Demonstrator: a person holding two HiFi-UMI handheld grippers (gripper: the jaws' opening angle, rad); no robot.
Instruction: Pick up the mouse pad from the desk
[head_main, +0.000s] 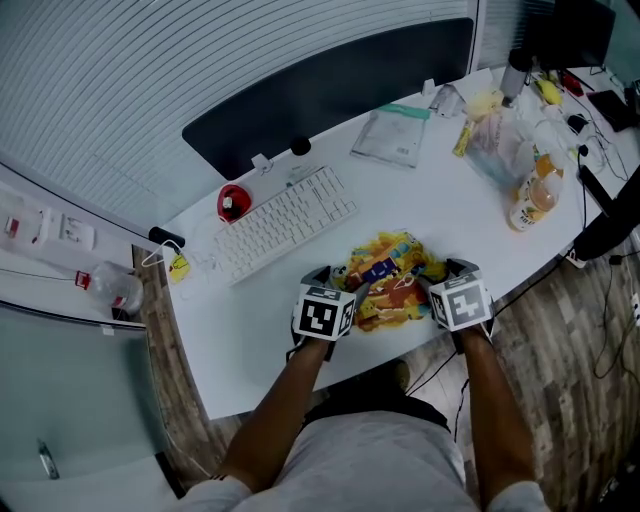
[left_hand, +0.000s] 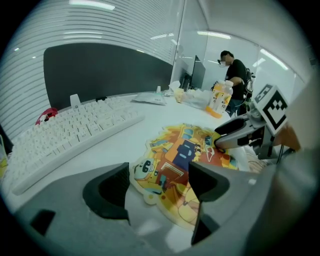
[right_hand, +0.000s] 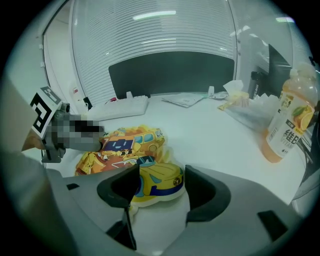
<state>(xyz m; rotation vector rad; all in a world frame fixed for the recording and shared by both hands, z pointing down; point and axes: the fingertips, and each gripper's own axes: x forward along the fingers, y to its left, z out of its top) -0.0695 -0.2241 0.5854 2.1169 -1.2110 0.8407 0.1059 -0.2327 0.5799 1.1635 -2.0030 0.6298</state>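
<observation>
The mouse pad (head_main: 392, 278) is a flat, irregular cut-out printed with yellow, orange and blue cartoon figures. It lies on the white desk (head_main: 250, 320) near the front edge. My left gripper (head_main: 345, 292) is at its left end, and in the left gripper view the gripper (left_hand: 159, 185) is open with the pad's edge (left_hand: 170, 170) lying between the jaws. My right gripper (head_main: 438, 288) is at the pad's right end. There the gripper (right_hand: 161, 187) is open and straddles the pad's yellow car corner (right_hand: 160, 181), which nearly fills the gap.
A white keyboard (head_main: 285, 222) lies just behind the pad, with a red object (head_main: 233, 202) at its far left. A clear pouch (head_main: 392, 135), plastic bags (head_main: 505, 140) and an orange juice bottle (head_main: 530, 200) are to the right. A dark screen panel (head_main: 330, 85) backs the desk.
</observation>
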